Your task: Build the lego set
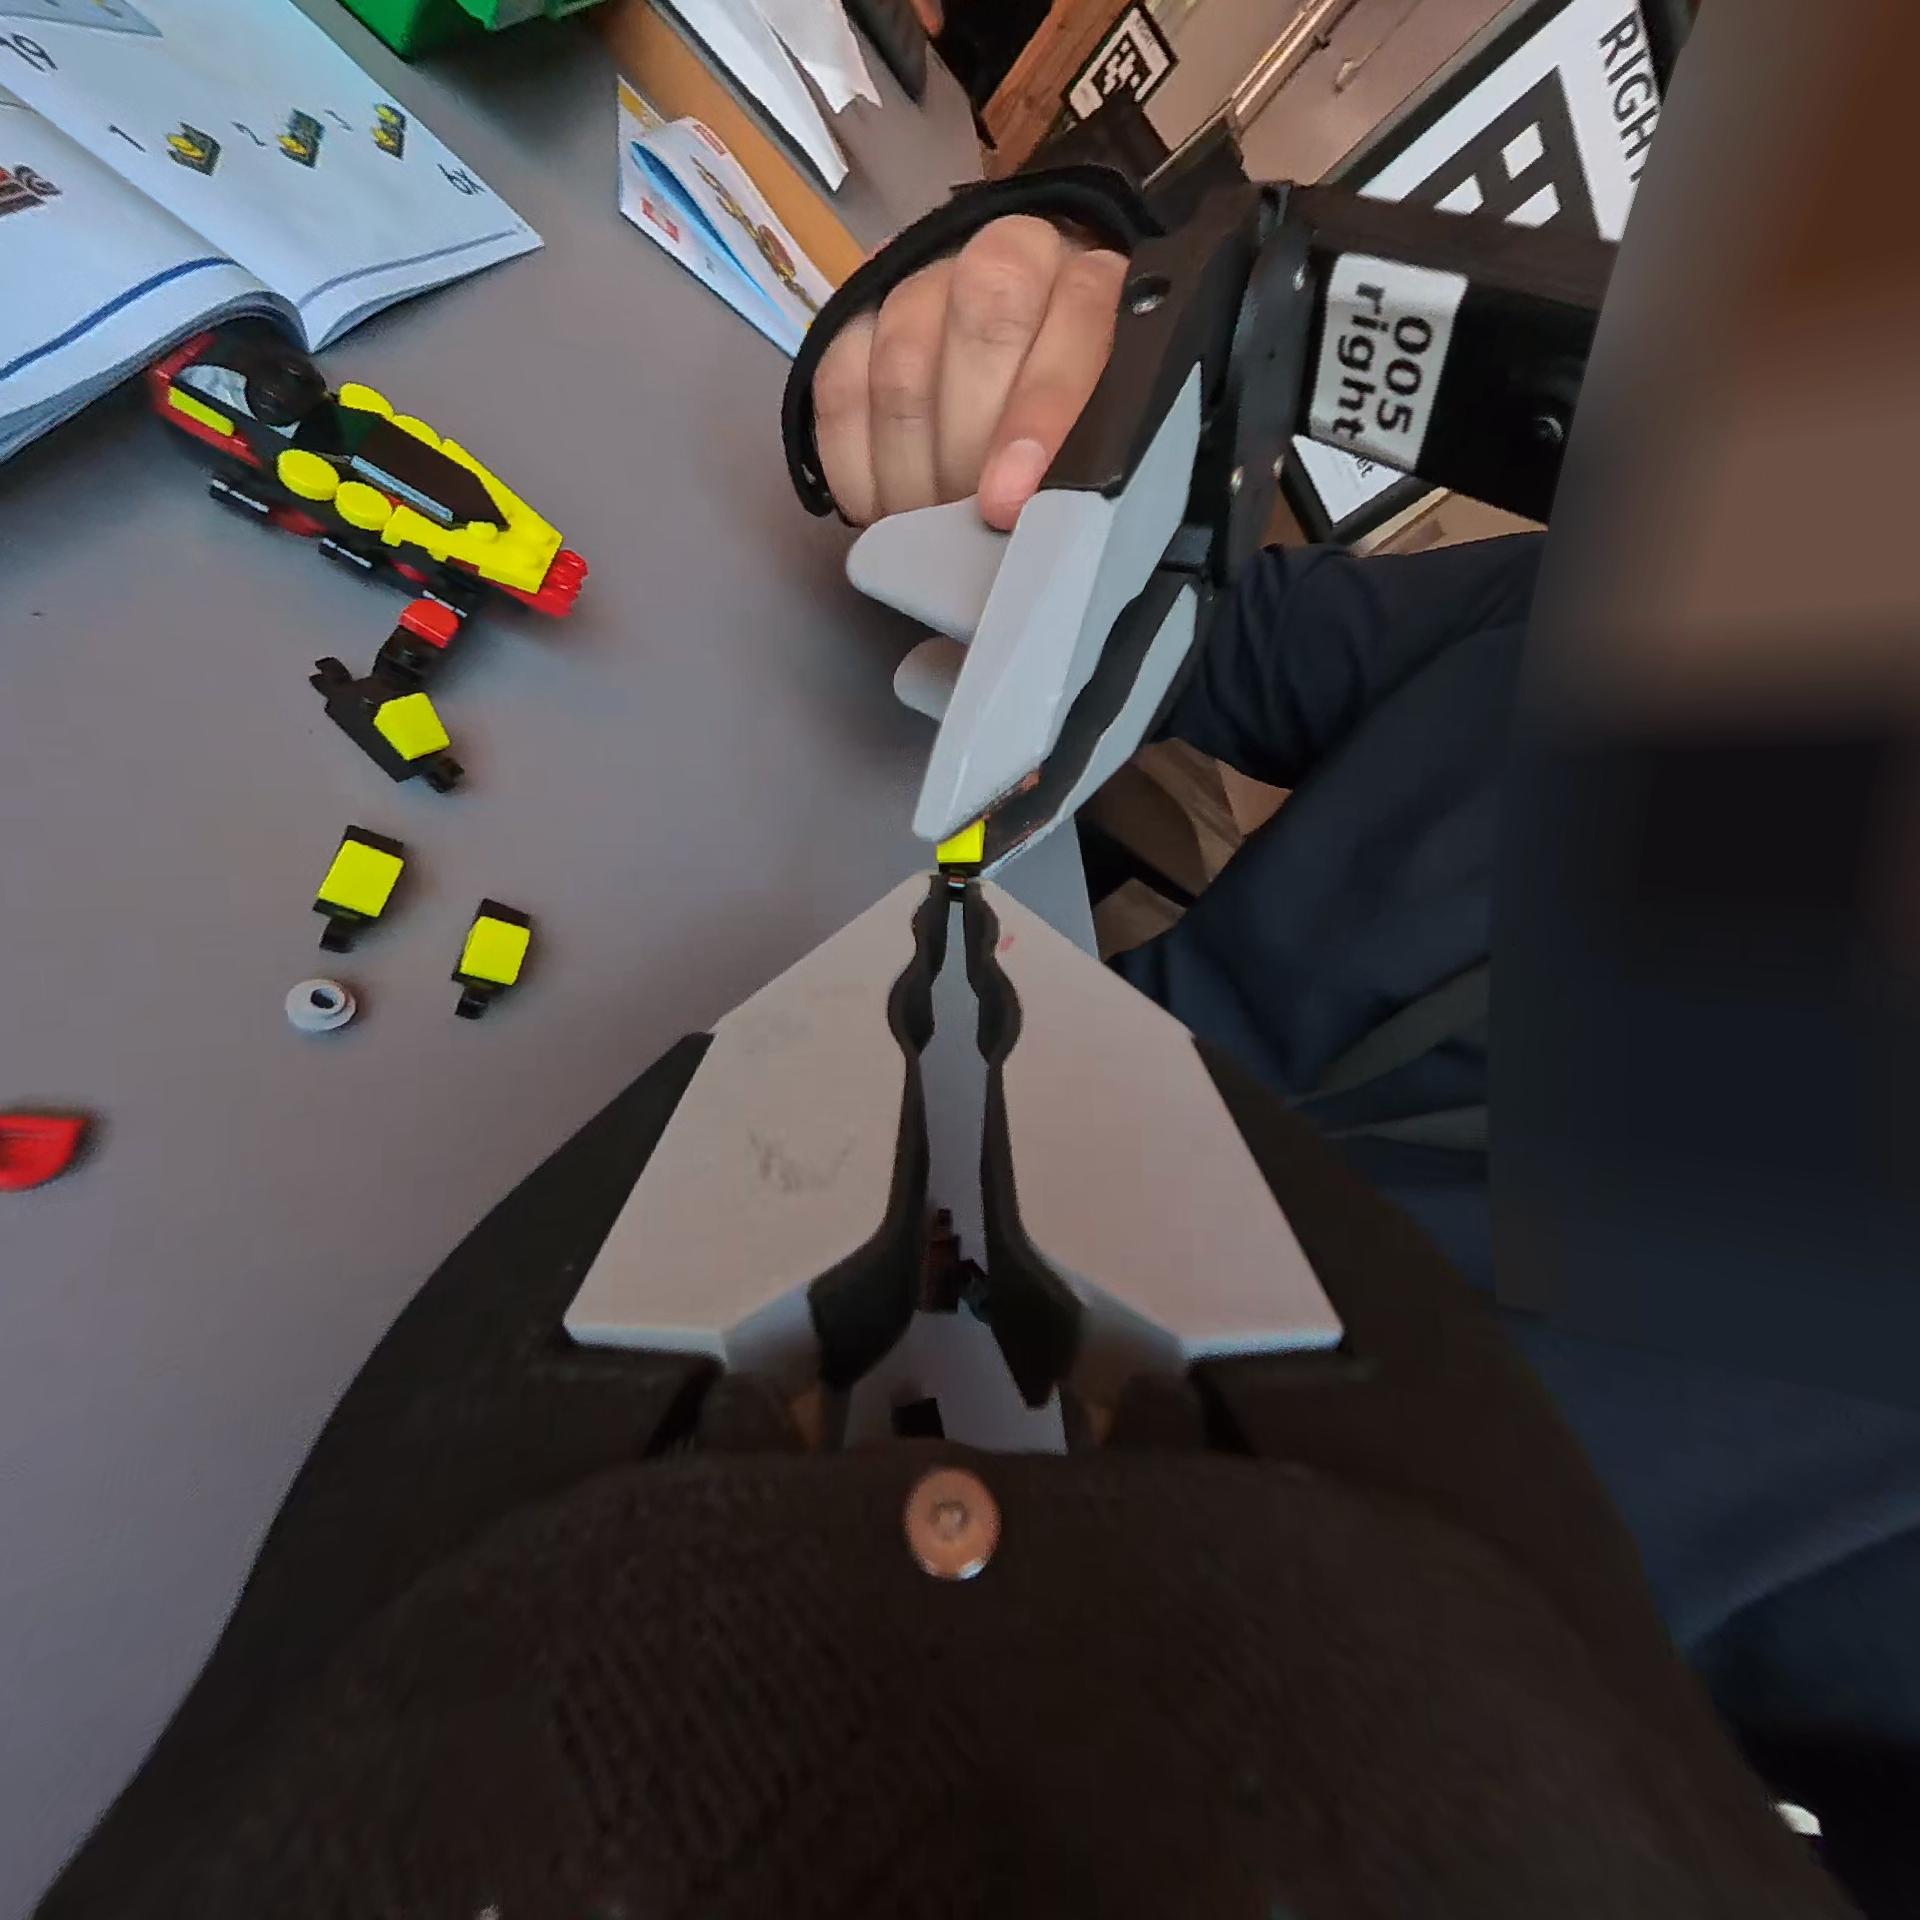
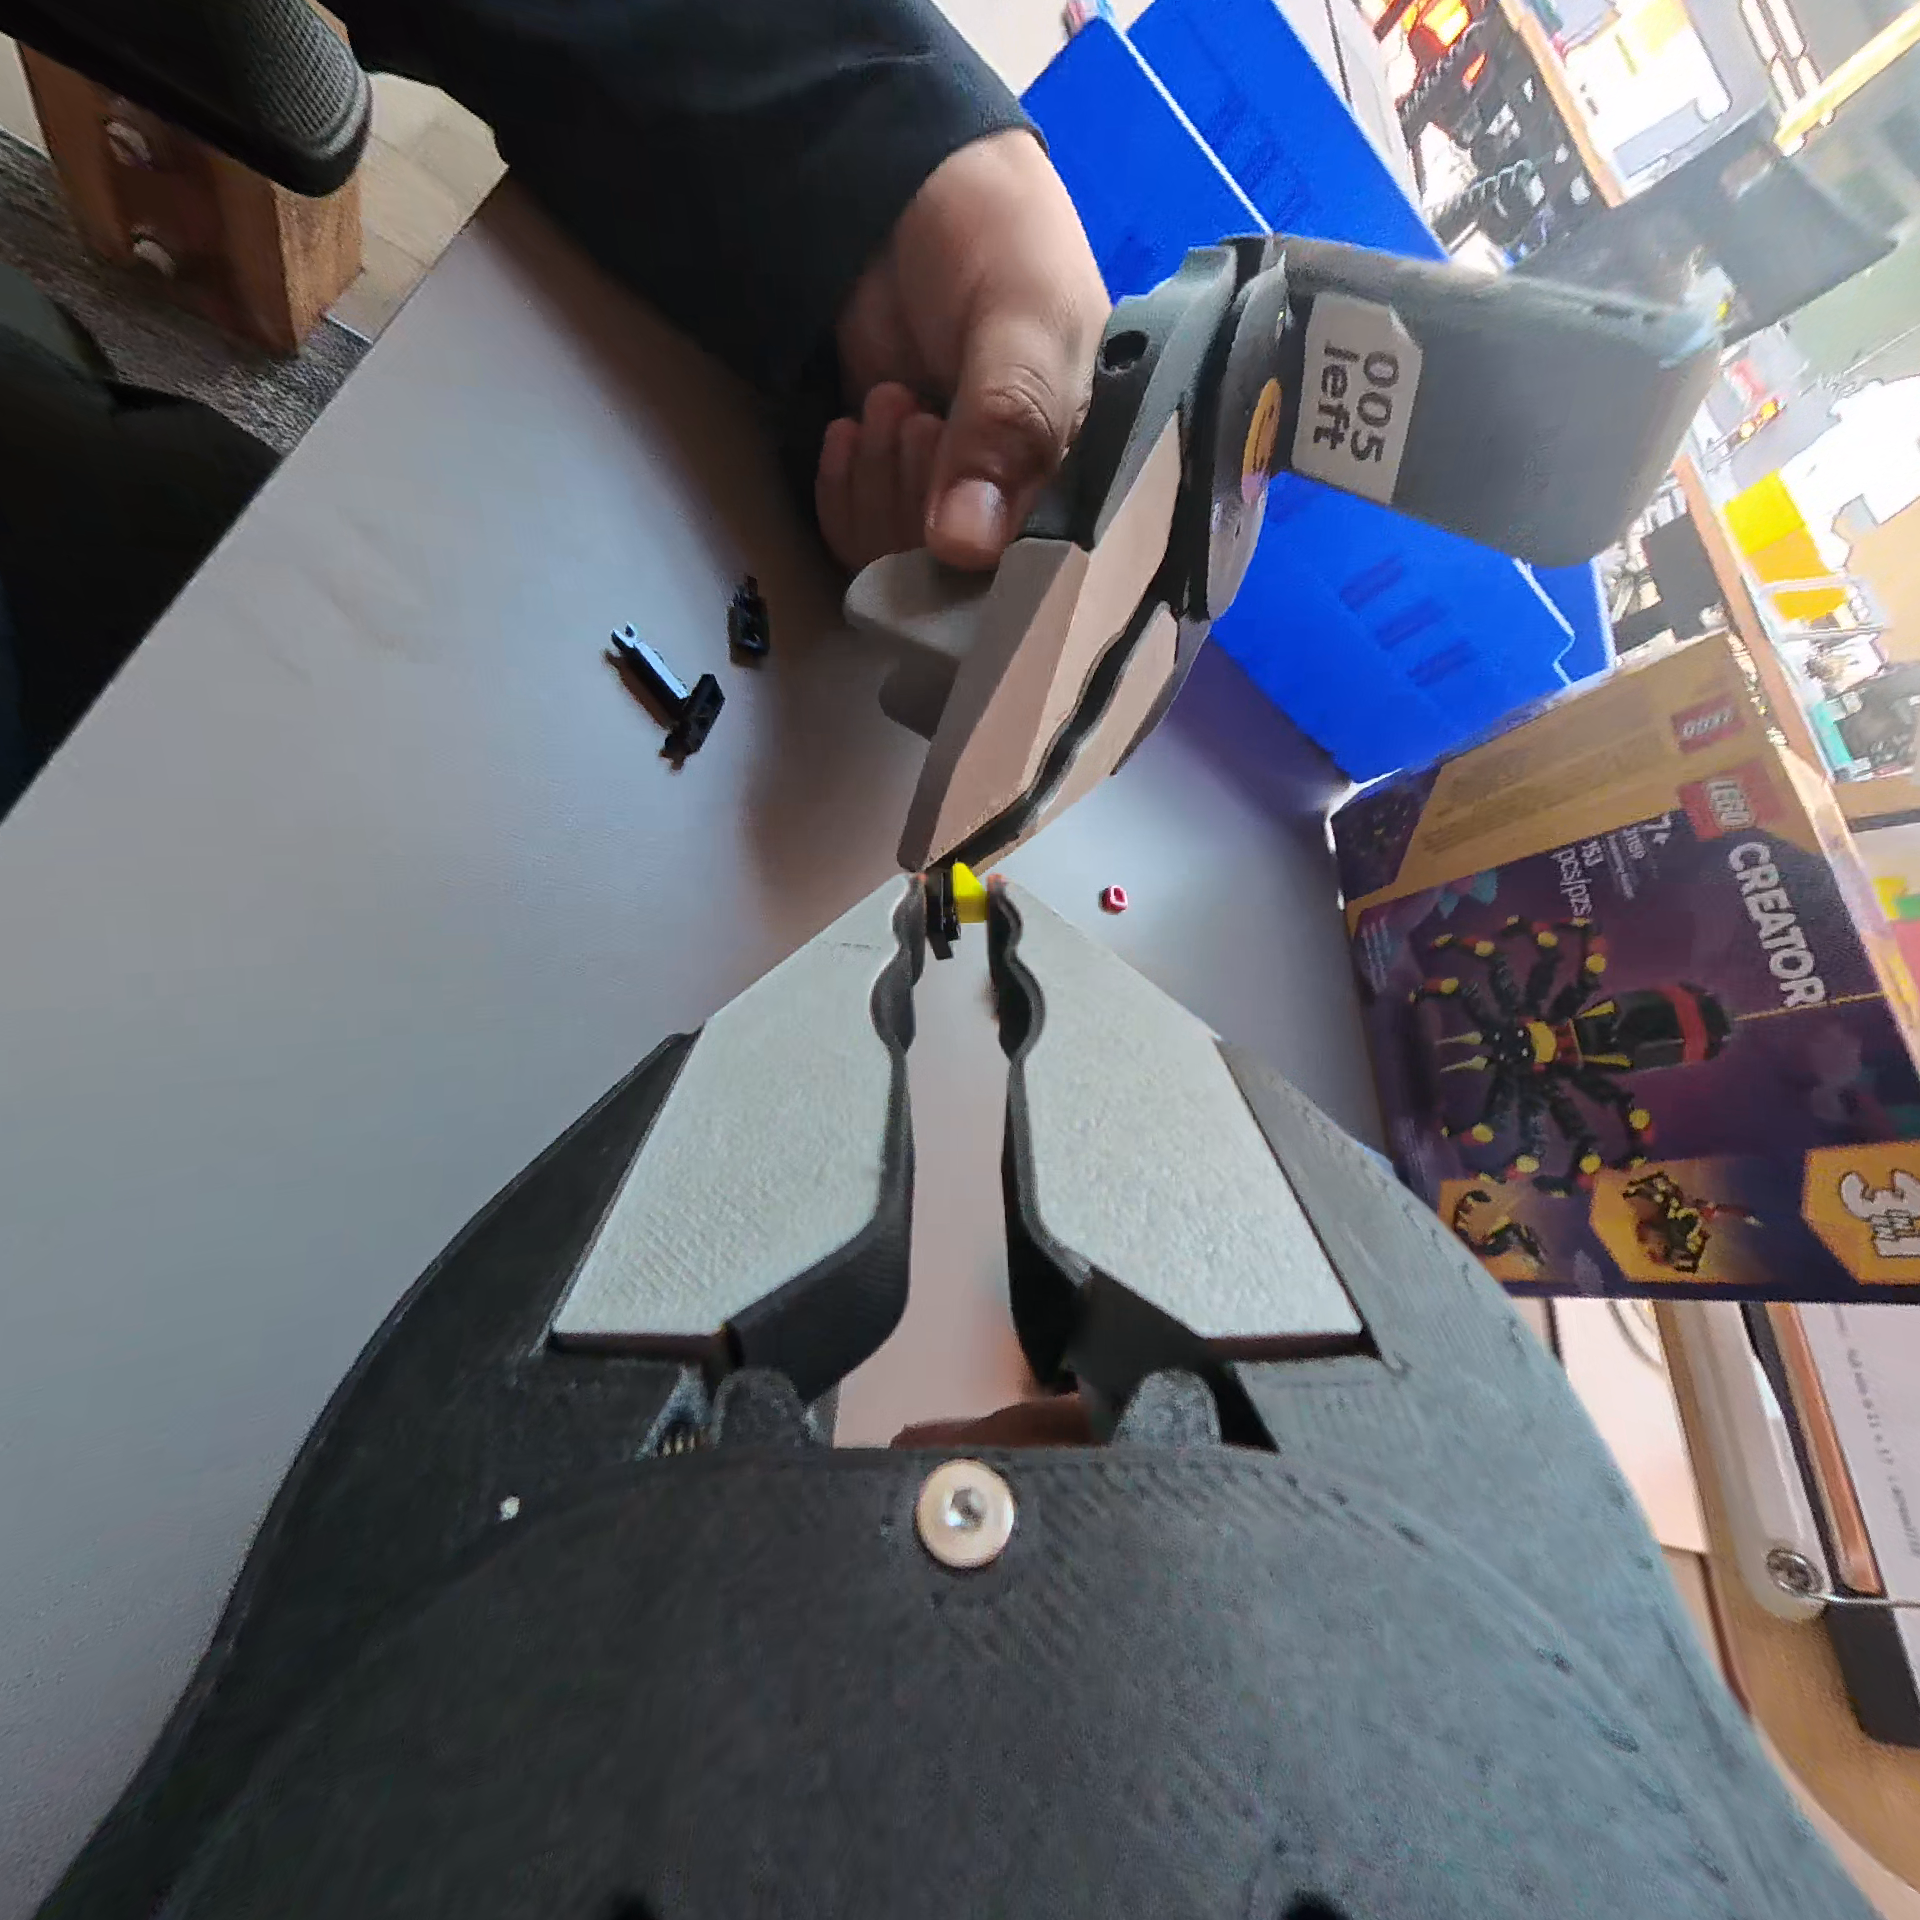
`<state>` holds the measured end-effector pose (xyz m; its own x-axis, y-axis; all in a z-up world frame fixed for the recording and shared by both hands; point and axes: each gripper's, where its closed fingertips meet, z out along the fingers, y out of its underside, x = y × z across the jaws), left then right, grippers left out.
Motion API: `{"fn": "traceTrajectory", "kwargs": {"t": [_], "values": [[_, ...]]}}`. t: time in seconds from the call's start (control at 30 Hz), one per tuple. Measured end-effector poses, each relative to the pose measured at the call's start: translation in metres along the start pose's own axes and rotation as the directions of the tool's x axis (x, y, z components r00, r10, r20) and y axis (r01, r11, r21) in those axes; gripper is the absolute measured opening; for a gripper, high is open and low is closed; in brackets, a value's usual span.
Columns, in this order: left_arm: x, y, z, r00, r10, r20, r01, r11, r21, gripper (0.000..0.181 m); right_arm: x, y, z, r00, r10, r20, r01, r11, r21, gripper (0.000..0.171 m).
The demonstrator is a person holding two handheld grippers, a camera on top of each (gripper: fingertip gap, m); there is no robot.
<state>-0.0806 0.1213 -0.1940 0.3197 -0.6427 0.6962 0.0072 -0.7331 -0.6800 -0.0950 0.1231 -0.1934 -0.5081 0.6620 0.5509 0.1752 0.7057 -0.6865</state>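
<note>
My left gripper is shut on a thin black piece at its very tips. My right gripper meets it tip to tip from above in the left wrist view, holding a small yellow tile. In the right wrist view the yellow tile and the black piece sit pressed side by side between my right fingers. The left gripper comes down onto them from above. Both are held above the grey table.
A partly built yellow, black and red model lies by an open instruction booklet. Near it are a black-yellow-red sub-assembly, two yellow-on-black pieces, a grey round piece and a red piece. Black pieces, a red stud, the set's box and blue bins show in the right wrist view. Less than 4 cm separates the two grippers' tips.
</note>
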Motion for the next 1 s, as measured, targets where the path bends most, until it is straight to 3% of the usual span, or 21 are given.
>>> {"fn": "traceTrajectory", "kwargs": {"t": [0.33,0.67,0.73,0.83,1.0], "values": [[0.010,0.003,0.002,0.997,-0.020,-0.079,0.019,1.000,-0.015,0.000,-0.006,-0.009,-0.004,0.998,-0.057,0.007,0.056,0.998,0.040,0.008],[0.014,0.011,0.004,0.993,-0.037,-0.112,0.030,0.998,-0.062,0.000,-0.012,-0.011,-0.003,0.986,-0.165,-0.015,0.164,0.986,-0.023,0.006],[0.016,0.014,0.006,0.993,-0.024,-0.115,0.014,0.996,-0.084,0.000,-0.018,-0.013,-0.004,0.988,-0.151,0.027,0.151,0.988,0.015,0.006],[0.017,0.002,0.003,0.989,-0.047,-0.138,0.047,0.999,-0.008,0.000,-0.007,-0.016,-0.008,0.999,-0.040,-0.003,0.040,0.993,0.109,0.006],[0.019,0.005,0.004,0.988,-0.043,-0.150,0.039,0.999,-0.027,0.000,-0.009,-0.018,-0.008,0.992,-0.124,-0.031,0.127,0.984,0.124,0.006]]}}
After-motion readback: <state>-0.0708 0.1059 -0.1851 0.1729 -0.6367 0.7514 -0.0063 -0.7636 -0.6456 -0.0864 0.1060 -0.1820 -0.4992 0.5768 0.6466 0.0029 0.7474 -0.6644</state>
